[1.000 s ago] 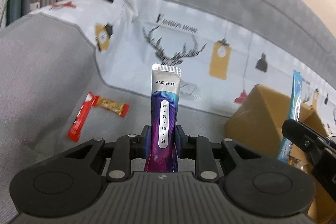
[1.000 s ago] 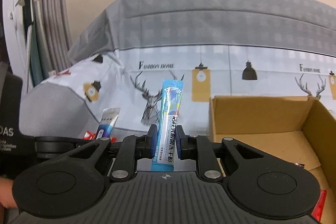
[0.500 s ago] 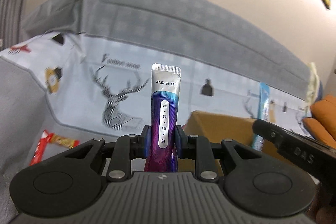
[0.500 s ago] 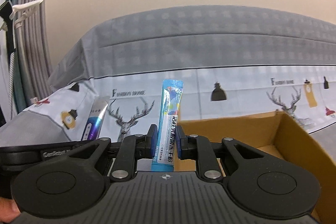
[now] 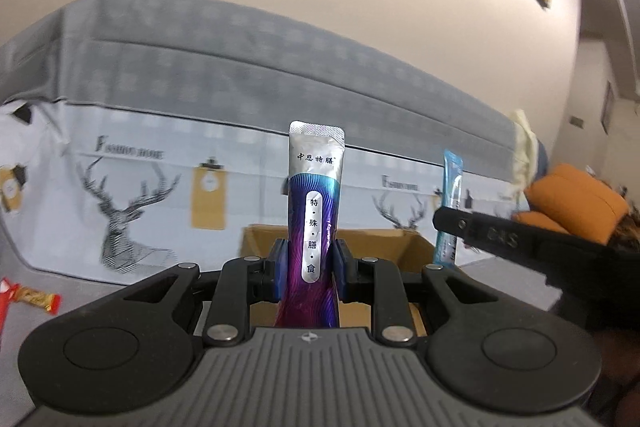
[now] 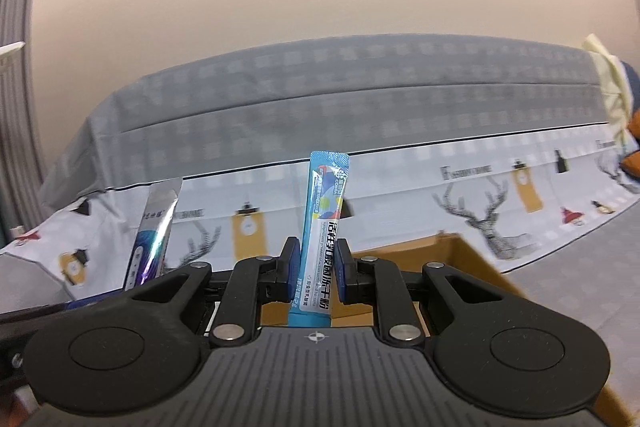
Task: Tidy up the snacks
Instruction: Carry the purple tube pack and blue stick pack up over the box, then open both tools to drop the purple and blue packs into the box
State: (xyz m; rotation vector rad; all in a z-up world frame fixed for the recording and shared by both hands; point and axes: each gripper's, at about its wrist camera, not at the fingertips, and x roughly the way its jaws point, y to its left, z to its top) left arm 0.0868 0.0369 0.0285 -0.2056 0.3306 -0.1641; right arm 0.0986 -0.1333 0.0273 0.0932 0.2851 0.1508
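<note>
My left gripper is shut on a purple and silver stick sachet, which stands upright between the pads. My right gripper is shut on a light blue stick sachet, also upright. Each sachet shows in the other view too: the blue sachet at the right of the left wrist view, the purple sachet at the left of the right wrist view. An open cardboard box sits just beyond both grippers; its inside is mostly hidden behind them.
The box rests on a sofa draped in a grey and white deer-print cover. A red and gold snack bar lies on the seat at far left. Orange cushions sit at the right end. A beige wall rises behind.
Both grippers have swung right and risen, still holding their sachets. The box has come to lie straight ahead of the left gripper, and the snack bar has slid to the left edge.
</note>
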